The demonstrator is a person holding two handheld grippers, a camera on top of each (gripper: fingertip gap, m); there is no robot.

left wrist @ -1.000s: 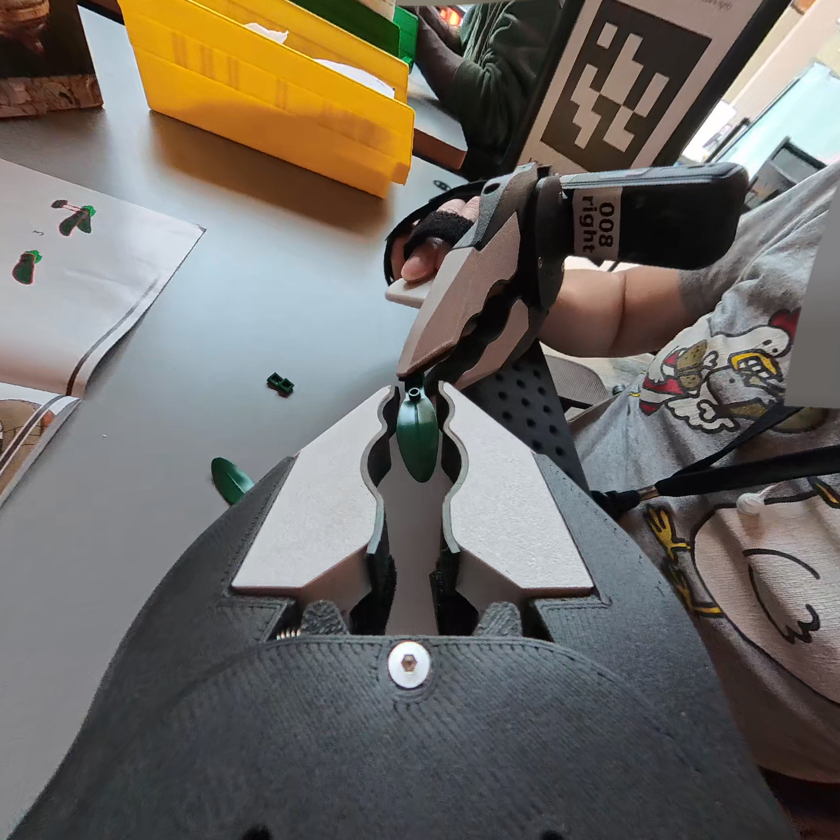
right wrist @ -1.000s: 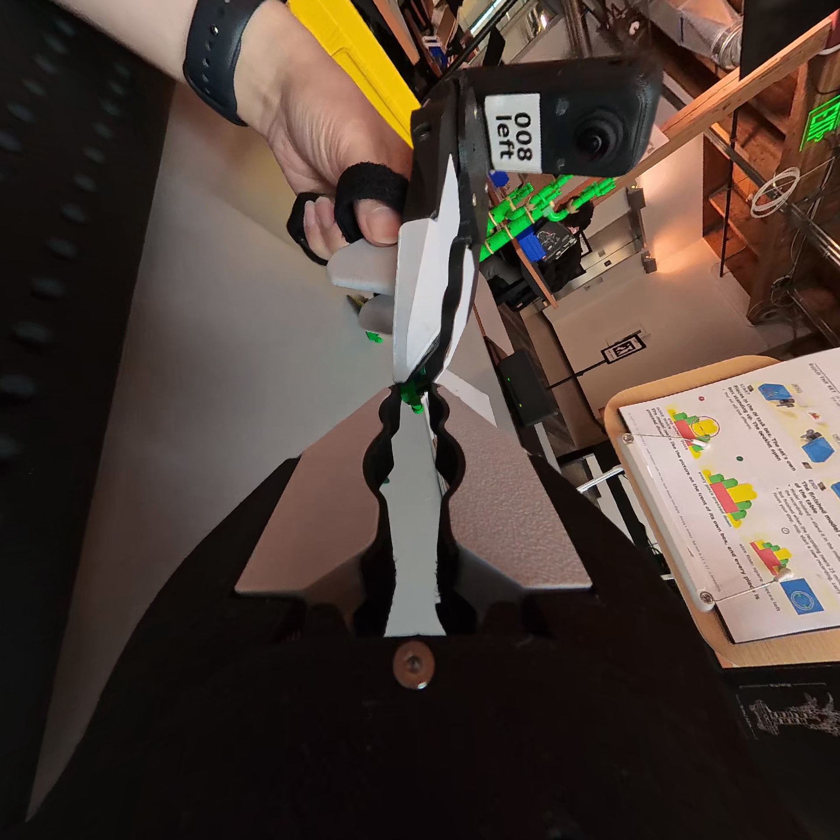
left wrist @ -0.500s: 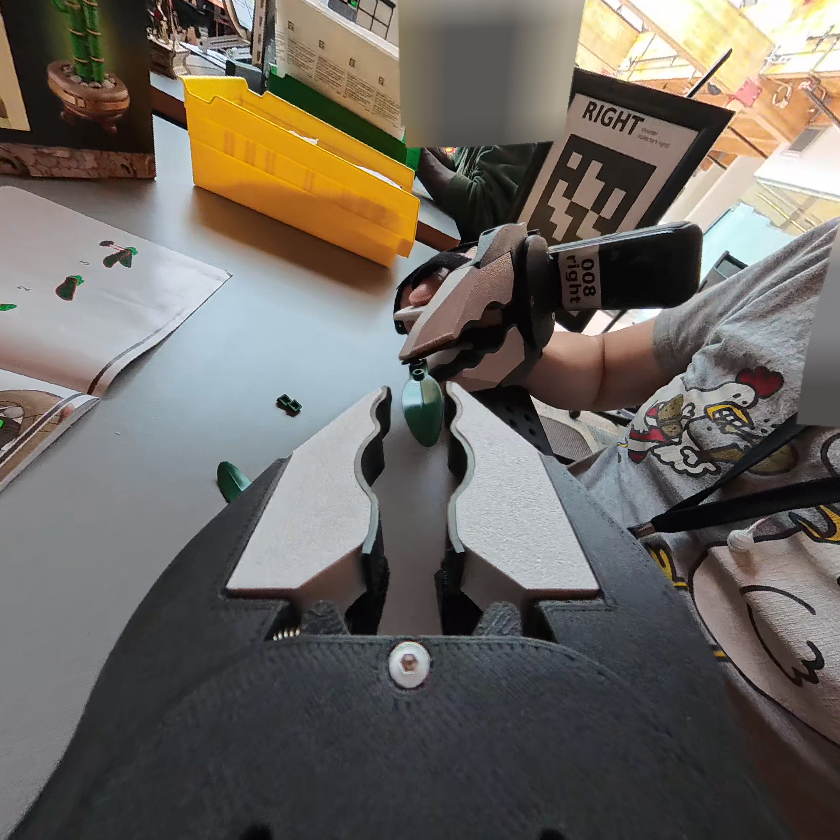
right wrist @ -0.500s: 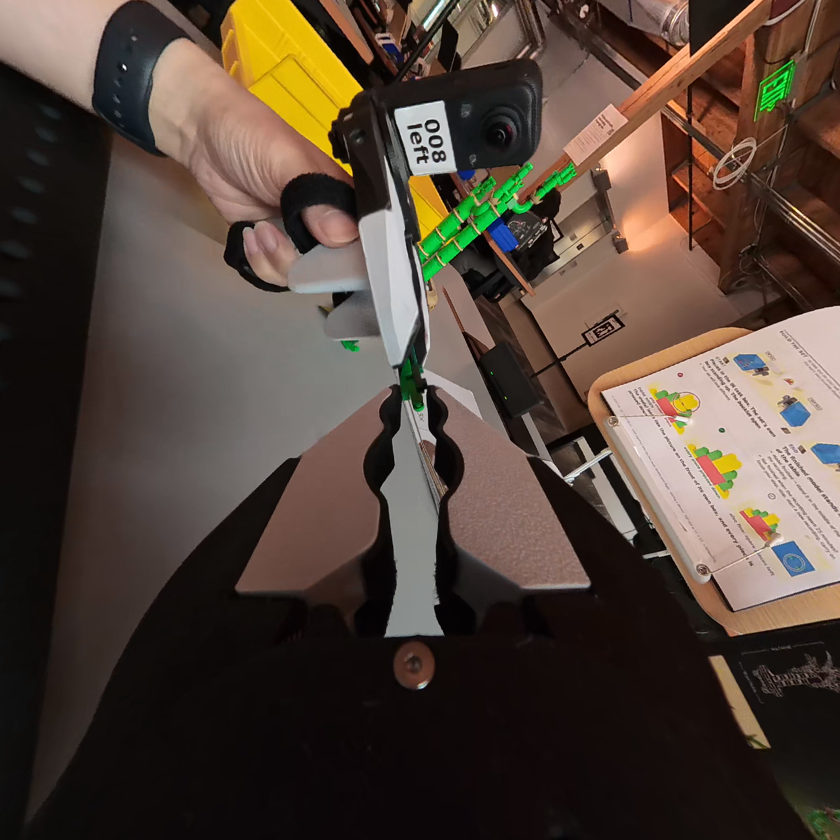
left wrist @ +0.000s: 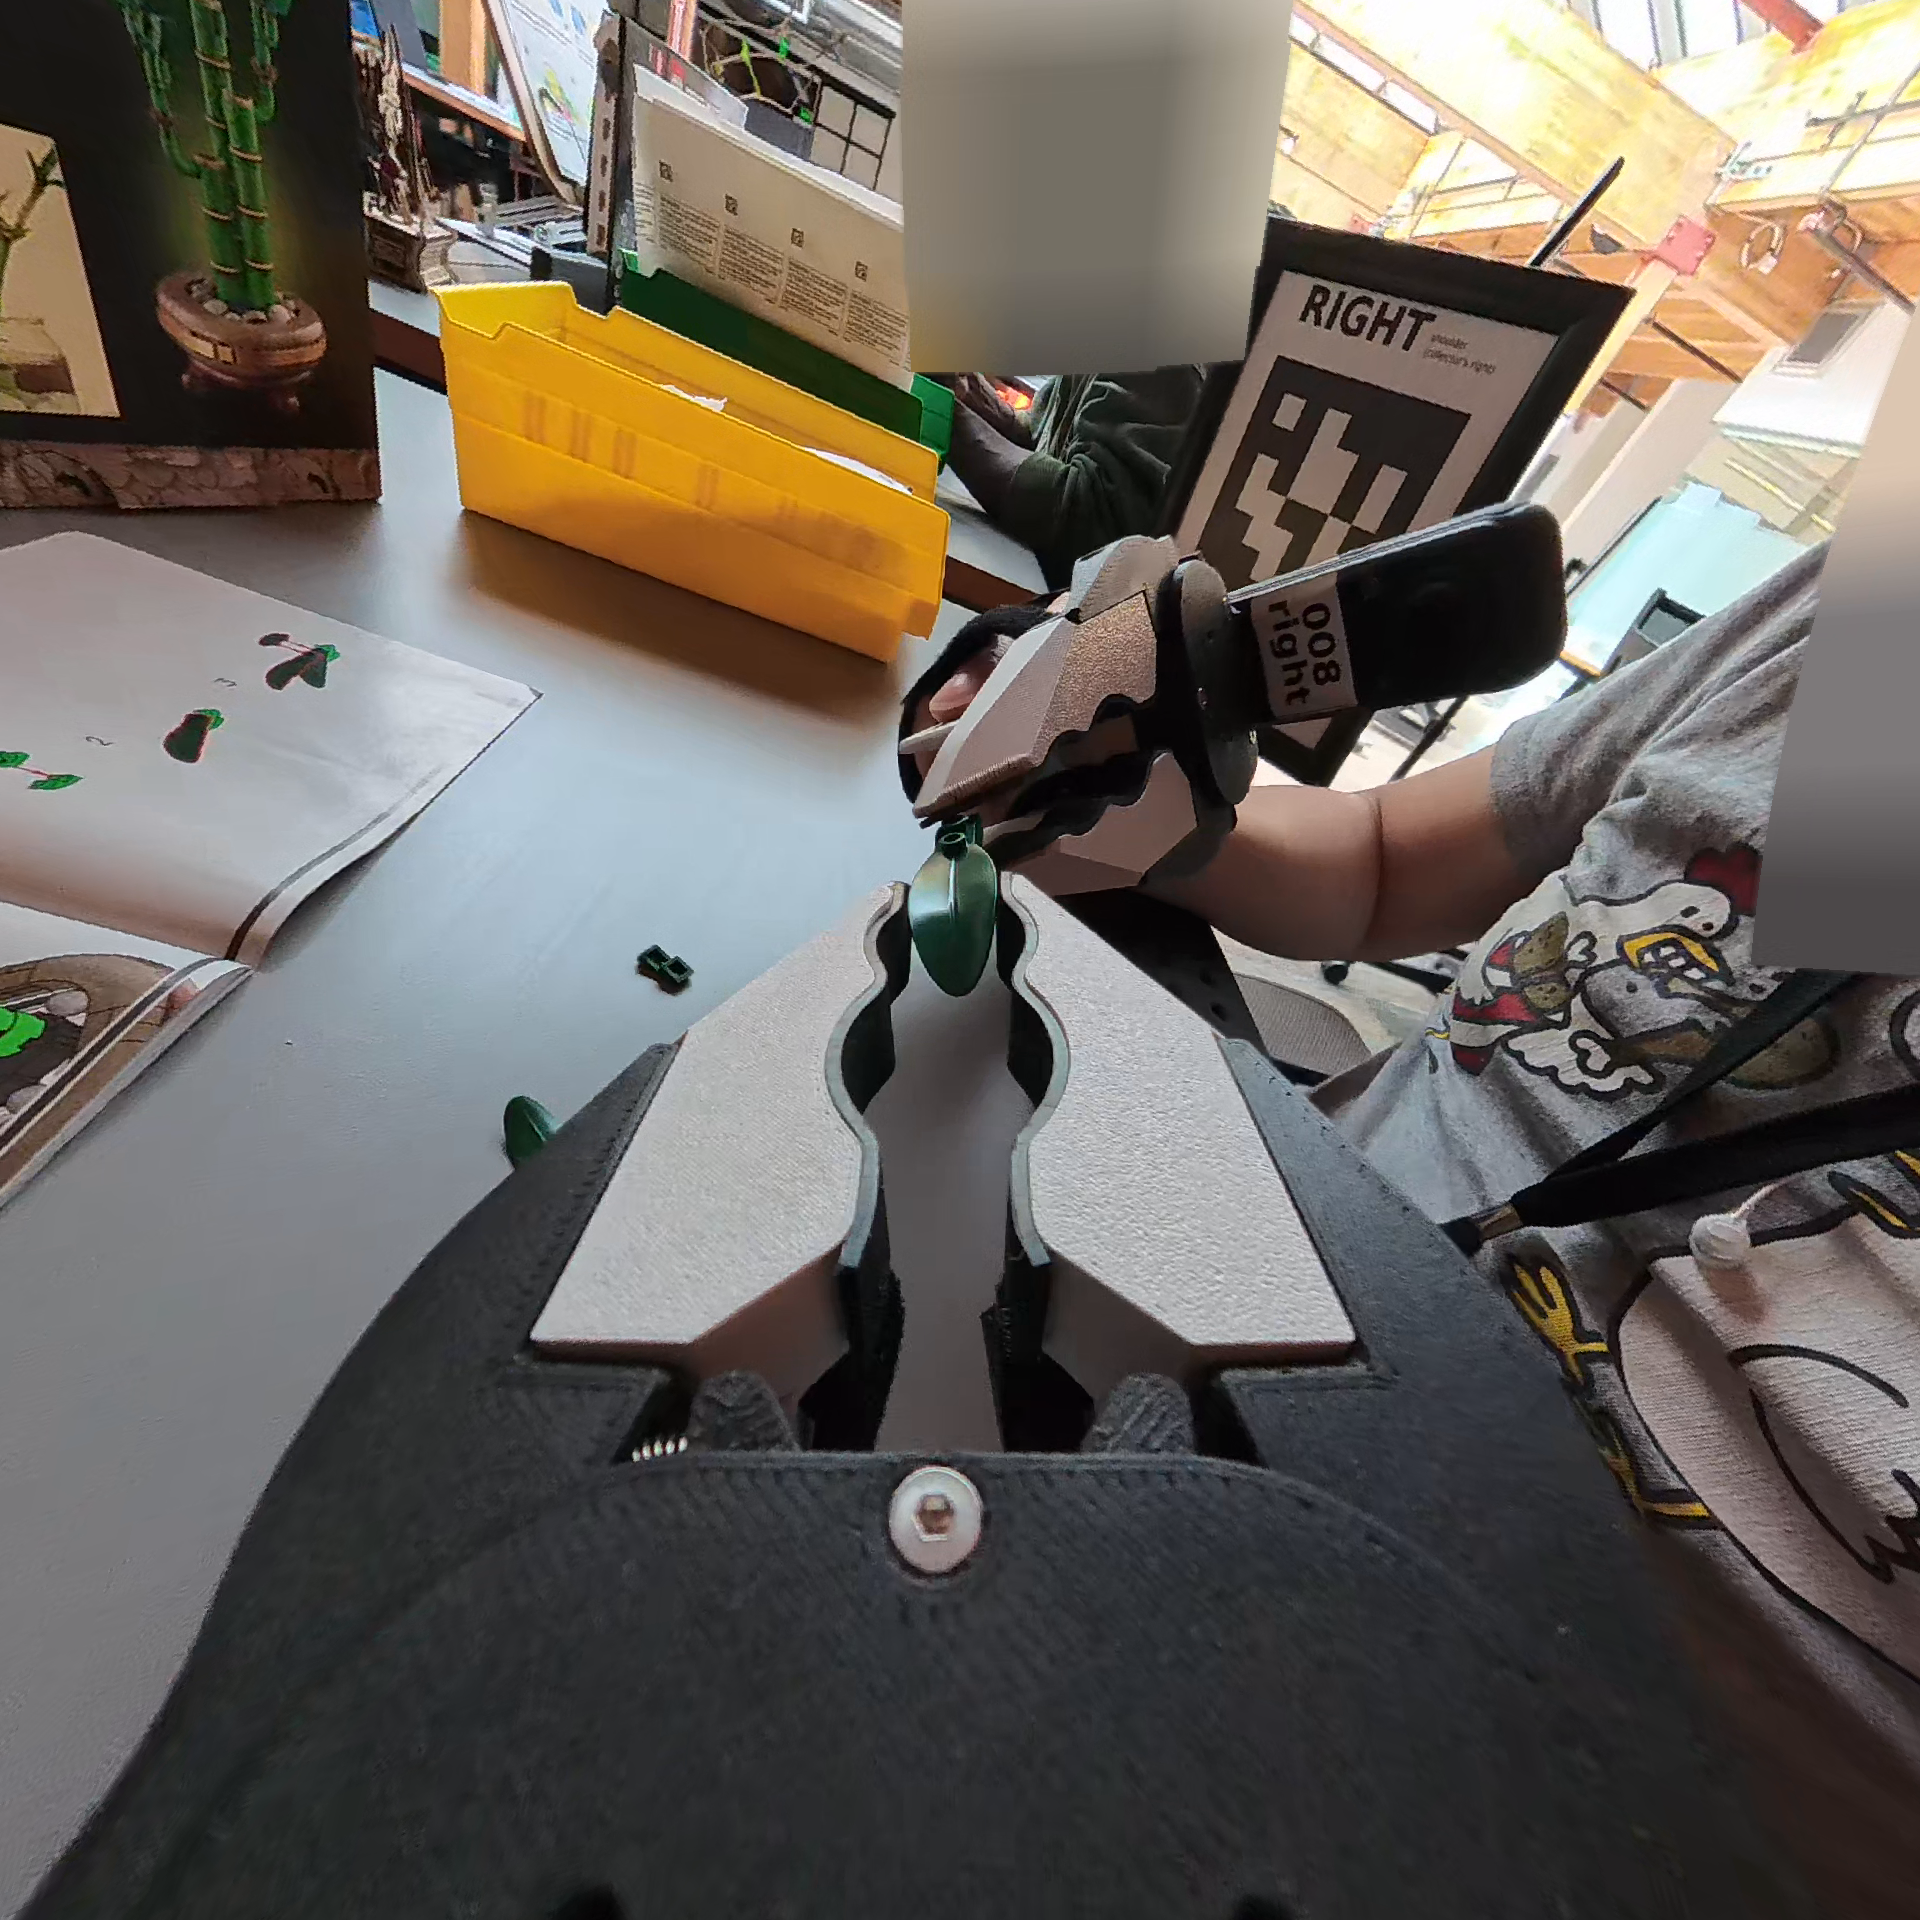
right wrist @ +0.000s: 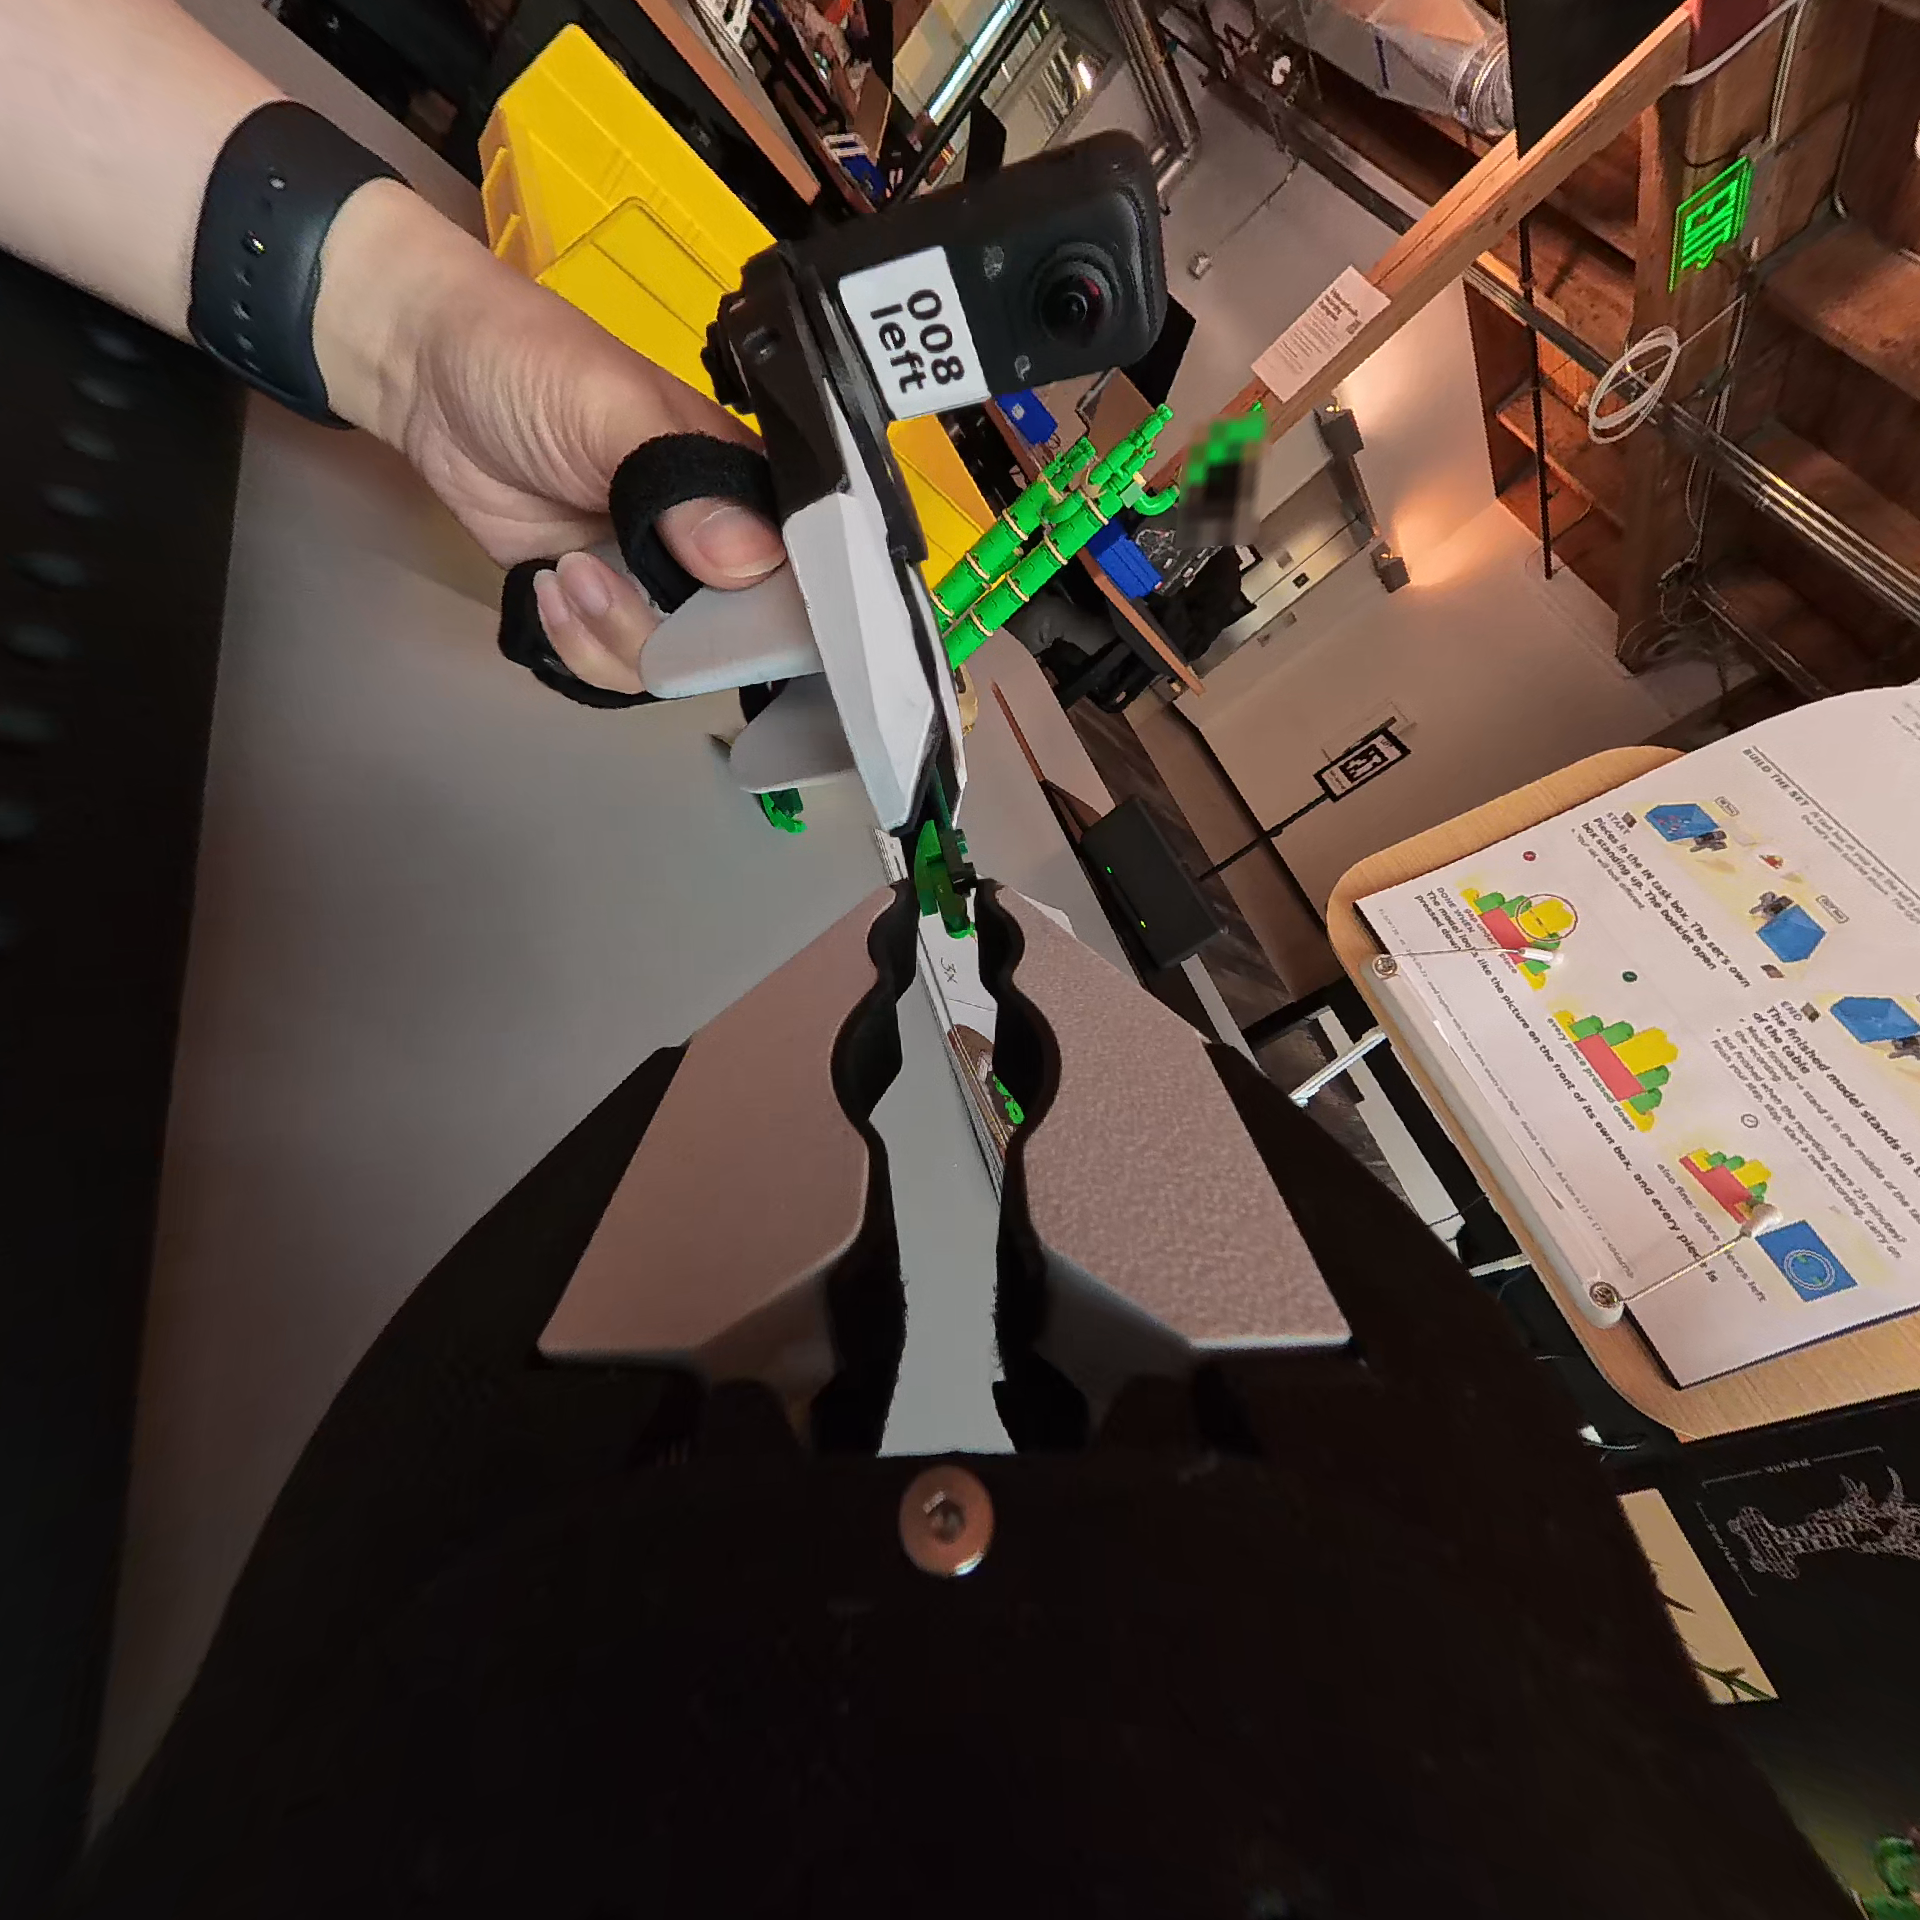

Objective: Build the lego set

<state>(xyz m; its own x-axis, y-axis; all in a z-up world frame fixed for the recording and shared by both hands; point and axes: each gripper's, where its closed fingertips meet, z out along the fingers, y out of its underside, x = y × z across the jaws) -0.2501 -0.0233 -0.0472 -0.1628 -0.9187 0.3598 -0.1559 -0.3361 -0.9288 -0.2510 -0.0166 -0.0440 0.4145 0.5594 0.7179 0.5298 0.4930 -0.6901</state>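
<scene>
My left gripper is shut on a dark green leaf piece, held upright above the table, stem end up. My right gripper is shut on a small green piece. In the left wrist view the right gripper comes in from the upper right and holds that small piece against the leaf's stem end. In the right wrist view the left gripper is edge on, tip to tip with mine. The joint between the two pieces is mostly hidden by the fingers.
On the dark table lie a small dark green clip piece, a second green leaf half hidden by my left gripper, and an open instruction booklet. A yellow bin and the set's box stand behind. A green bamboo model stands farther off. Left tips and right tips are each some 30 cm from the green bamboo model.
Both grippers have tilted and shifted together, so more of the room shows behind them. The leaf and the small green piece stay gripped and pressed tip to tip.
</scene>
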